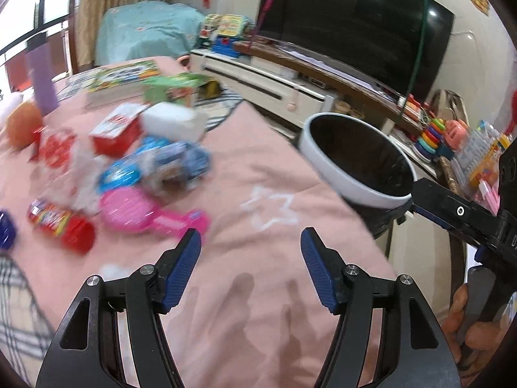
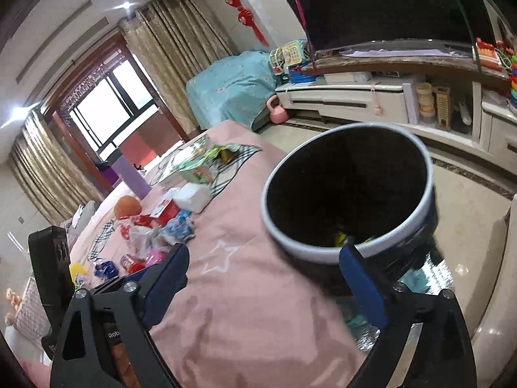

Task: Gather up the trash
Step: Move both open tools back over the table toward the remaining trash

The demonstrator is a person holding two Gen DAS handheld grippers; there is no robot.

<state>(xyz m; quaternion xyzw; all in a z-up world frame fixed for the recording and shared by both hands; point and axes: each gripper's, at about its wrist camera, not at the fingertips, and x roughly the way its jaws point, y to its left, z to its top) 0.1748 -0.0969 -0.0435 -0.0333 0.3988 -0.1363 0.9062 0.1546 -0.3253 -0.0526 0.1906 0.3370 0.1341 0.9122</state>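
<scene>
Trash bin, white rim, black inside, off the edge of pink bedspread, tilted mouth toward cameras; something yellow and small at its bottom in right wrist view, can't identify. Left gripper jaws spread wide, nothing between them, hovering over bare pink cover near white star print. Right gripper also wide open, holding nothing; one blue pad overlapping bin's near rim in the picture, contact unclear.

Trash pile on bedspread, well left of bin, blurred: blue wrappers, red-white carton, white tissue pack, red snack tube, clear crumpled plastic. Pink hand mirror toy just in front of wrappers. Orange ball and purple bottle at far left. Green box and picture book further back. Dark TV on white cabinet behind; stacking-ring toy beside it.
</scene>
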